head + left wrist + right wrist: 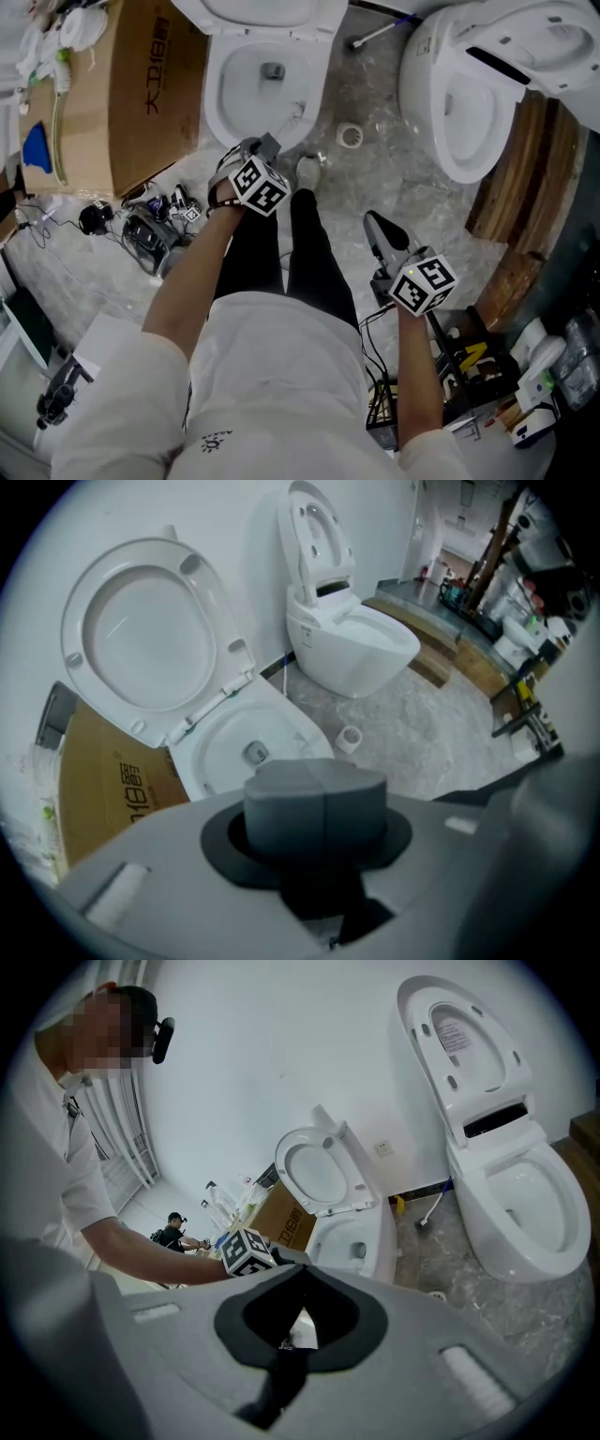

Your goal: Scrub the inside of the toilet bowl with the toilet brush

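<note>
The open toilet (225, 112) stands at the top of the head view, seat and lid raised, its bowl (246, 742) empty. A white-handled toilet brush (373, 36) lies on the floor by the wall between the two toilets, and the right gripper view shows the toilet brush (429, 1209) there too. My left gripper (267, 146) hovers over the bowl's near rim; its jaws are shut with nothing between them (316, 794). My right gripper (378, 226) hangs lower right over the floor, far from the brush, jaws pressed together and empty (298, 1321).
A second toilet (469, 112) stands at the right with wooden planks (525, 187) beside it. A cardboard box (141, 84) sits left of the bowl. A tape roll (350, 135), cables and devices (150, 230) and a tool crate (469, 366) lie around my legs.
</note>
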A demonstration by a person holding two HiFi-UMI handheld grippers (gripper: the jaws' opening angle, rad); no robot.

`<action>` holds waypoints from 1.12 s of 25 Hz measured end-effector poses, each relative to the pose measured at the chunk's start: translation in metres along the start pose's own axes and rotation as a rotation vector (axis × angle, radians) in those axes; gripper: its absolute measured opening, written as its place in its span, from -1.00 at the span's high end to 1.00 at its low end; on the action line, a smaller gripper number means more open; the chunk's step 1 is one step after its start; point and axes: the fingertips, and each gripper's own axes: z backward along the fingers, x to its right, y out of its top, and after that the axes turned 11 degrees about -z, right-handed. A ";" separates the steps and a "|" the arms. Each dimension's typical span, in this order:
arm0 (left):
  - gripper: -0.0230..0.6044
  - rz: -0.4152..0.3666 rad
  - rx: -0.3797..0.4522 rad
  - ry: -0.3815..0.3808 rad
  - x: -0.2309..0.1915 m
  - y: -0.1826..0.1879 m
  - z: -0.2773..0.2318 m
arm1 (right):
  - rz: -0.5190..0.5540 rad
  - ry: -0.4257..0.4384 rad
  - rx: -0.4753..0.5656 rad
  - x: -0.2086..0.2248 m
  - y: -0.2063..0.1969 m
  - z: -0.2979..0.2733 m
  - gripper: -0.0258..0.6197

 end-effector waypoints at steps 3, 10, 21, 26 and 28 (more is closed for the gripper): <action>0.45 -0.033 -0.026 0.009 -0.003 0.006 -0.007 | -0.003 -0.001 0.003 0.000 -0.001 0.000 0.92; 0.45 -0.105 -0.043 0.054 -0.017 0.029 -0.015 | -0.016 -0.008 0.007 0.003 -0.009 0.002 0.92; 0.45 -0.149 -0.027 0.082 -0.042 0.057 -0.018 | -0.036 -0.020 0.020 0.005 -0.012 0.003 0.92; 0.45 -0.168 -0.016 0.092 -0.059 0.071 -0.023 | -0.045 -0.029 0.020 0.006 -0.010 -0.001 0.92; 0.45 -0.168 -0.011 0.093 -0.068 0.075 -0.024 | -0.048 -0.031 0.020 0.005 -0.009 -0.004 0.92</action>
